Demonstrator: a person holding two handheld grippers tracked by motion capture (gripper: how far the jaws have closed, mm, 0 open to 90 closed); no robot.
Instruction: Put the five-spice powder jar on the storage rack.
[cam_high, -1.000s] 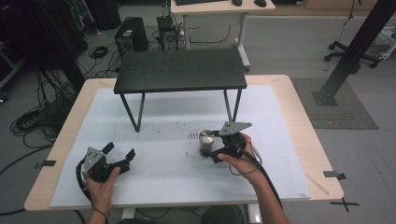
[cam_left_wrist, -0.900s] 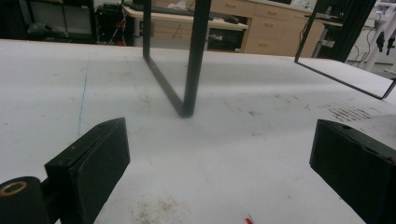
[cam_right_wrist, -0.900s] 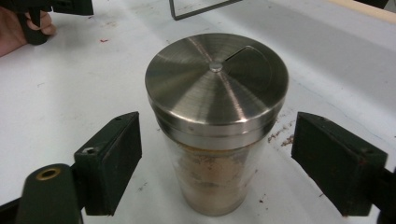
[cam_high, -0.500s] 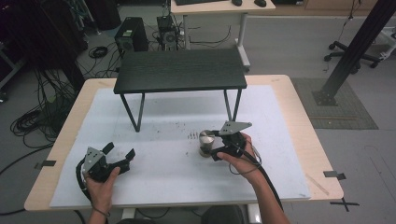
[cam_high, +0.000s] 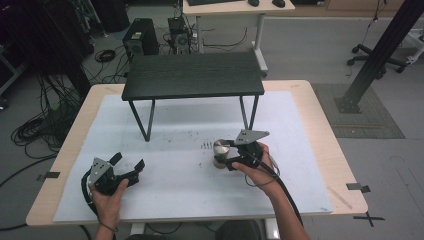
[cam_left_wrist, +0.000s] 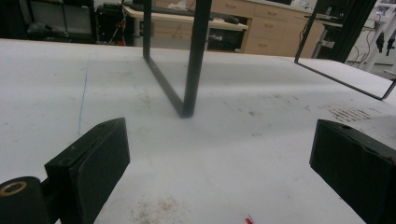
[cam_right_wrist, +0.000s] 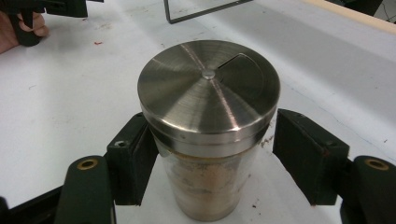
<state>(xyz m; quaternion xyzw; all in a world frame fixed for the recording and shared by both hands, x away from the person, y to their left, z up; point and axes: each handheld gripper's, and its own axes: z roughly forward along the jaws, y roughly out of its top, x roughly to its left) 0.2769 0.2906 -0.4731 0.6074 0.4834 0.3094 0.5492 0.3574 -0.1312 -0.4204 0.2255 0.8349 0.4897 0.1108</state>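
A person seated at a light wooden desk (cam_high: 320, 125) topped with a white mat (cam_high: 190, 130) holds a black two-jaw gripper in each hand. The right gripper (cam_high: 226, 156), at about 4 o'clock from the mat's centre, straddles a glass shaker jar with a brushed steel lid (cam_high: 220, 153) that stands upright on the mat. In the right gripper view the jar (cam_right_wrist: 208, 126) sits between the jaws: the left pad touches or nearly touches the glass, while the right pad stands clear of it, so the jaws are parted and not clamped. The left gripper (cam_high: 129, 167), at about 8 o'clock, rests low over bare mat with jaws spread wide and nothing between them. A small black wood-topped stand on thin metal legs (cam_high: 192, 75) occupies 12 o'clock, well apart from both hands.
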